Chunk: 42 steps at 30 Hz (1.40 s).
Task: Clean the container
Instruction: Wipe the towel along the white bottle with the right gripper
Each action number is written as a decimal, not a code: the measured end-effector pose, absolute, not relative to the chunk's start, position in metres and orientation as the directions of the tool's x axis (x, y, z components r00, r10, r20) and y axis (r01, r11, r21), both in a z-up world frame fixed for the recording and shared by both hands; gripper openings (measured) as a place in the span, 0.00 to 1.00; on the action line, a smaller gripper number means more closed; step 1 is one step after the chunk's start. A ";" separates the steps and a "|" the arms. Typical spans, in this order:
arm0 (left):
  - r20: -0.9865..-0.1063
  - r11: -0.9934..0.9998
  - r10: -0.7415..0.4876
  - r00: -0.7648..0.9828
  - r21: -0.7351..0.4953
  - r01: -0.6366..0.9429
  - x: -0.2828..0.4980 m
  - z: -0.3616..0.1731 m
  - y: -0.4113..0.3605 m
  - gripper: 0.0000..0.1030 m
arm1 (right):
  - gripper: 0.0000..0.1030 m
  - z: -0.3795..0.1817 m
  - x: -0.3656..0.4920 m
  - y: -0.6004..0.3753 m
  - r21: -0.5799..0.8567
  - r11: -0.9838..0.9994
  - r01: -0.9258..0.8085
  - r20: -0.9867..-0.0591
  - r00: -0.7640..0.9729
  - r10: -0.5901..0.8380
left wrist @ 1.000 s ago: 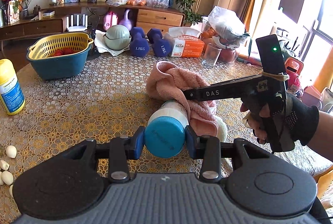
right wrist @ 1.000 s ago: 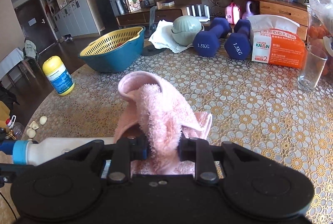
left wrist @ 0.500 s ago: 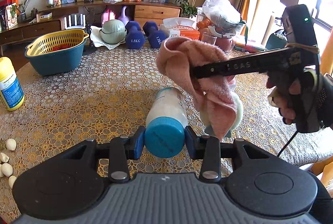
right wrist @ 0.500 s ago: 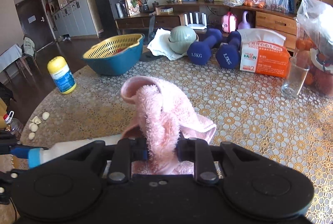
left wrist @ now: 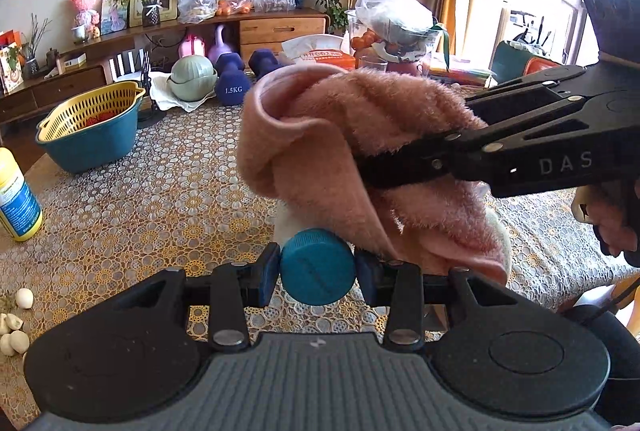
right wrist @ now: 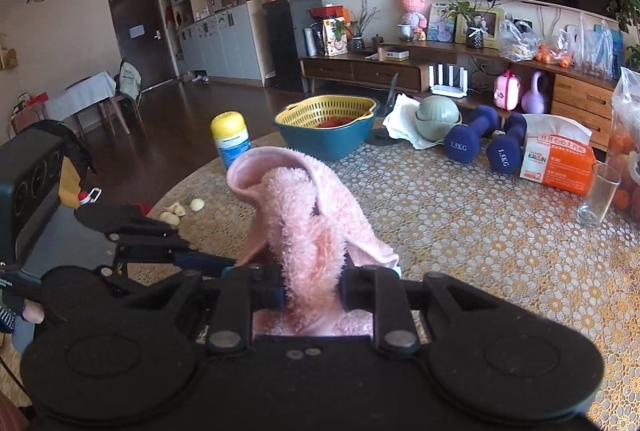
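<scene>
1. Gold lace-patterned cloth covers the round table [left wrist: 132, 215], with a wooden sideboard and a dark television along the far wall.
2. We hold the left gripper [left wrist: 316, 273] pinching the bottle [left wrist: 317, 273] by its round blue ribbed cap, its blue pads pressed against the cap's sides; only a sliver of white body shows beyond.
3. Our right gripper [right wrist: 312, 293] clamps a bunched fold of the fluffy pink towel [right wrist: 304, 223], its jaws pressed together on the fabric.
4. In the left wrist view the towel drapes over the bottle's body, a smooth inner flap hanging just right of the cap, and the right gripper's black linkage crosses from the right.
5. Half a second ago the towel hung beside the bottle with most of the white body exposed; now it covers that body, and the right gripper sits nearer the camera.
6. Only the left wrist view shows the bottle; in the right wrist view the towel hides it, and we see instead the left gripper's arms reaching in from the left.
7. On the far left stand a yellow-capped tub [right wrist: 231, 143] and a yellow woven colander in a teal bowl [right wrist: 326, 129]; purple dumbbells [right wrist: 468, 139] lie far right.
</scene>
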State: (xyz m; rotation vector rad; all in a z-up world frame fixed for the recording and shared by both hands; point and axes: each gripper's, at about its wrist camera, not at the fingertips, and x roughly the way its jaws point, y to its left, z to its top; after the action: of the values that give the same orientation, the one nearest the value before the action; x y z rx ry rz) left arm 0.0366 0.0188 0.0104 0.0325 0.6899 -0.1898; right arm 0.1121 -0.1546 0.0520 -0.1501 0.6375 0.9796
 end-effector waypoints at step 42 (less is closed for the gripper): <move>-0.719 0.979 -0.194 0.667 -0.101 0.177 0.027 -0.045 0.037 0.38 | 0.22 -0.006 0.203 -0.115 -0.004 0.652 -0.758 -0.735 0.444 0.512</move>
State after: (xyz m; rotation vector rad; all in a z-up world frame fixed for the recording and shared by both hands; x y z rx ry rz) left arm 0.0267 0.0368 -0.0450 -0.0229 0.8139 -0.2092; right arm 0.2031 -0.1152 -0.0059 -0.3589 0.7717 0.8085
